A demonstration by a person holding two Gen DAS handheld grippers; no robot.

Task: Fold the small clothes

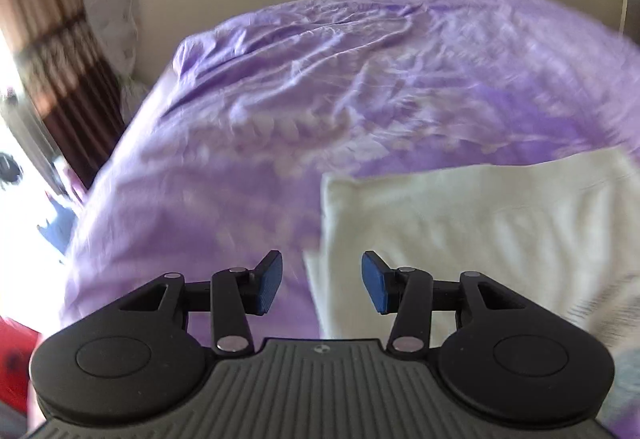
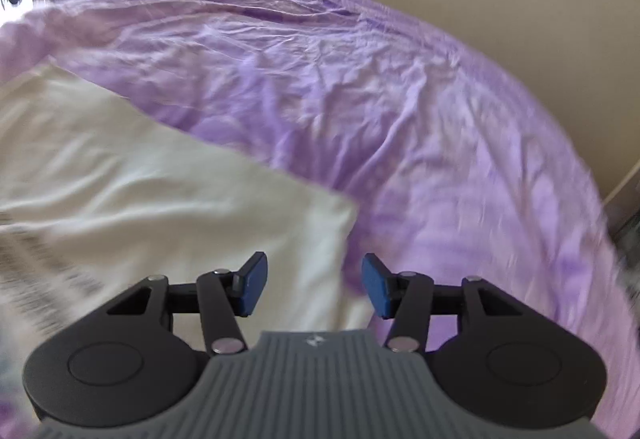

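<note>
Cream garment [image 1: 480, 223] edges lie on purple bedsheet [image 1: 320, 87], left hand-held gripper [image 1: 322, 287] and right hand-held gripper [image 2: 314, 285] released.

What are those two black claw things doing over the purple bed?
A person is holding a gripper in each hand to fold small clothes on a bed with a purple sheet. Right now both are above the bed with nothing in them. The left gripper has its blue fingers apart, hanging over the left edge of a cream-white garment that lies flat on the sheet. The right gripper is open too, over the garment's right edge. Neither one is touching the cloth.
</note>
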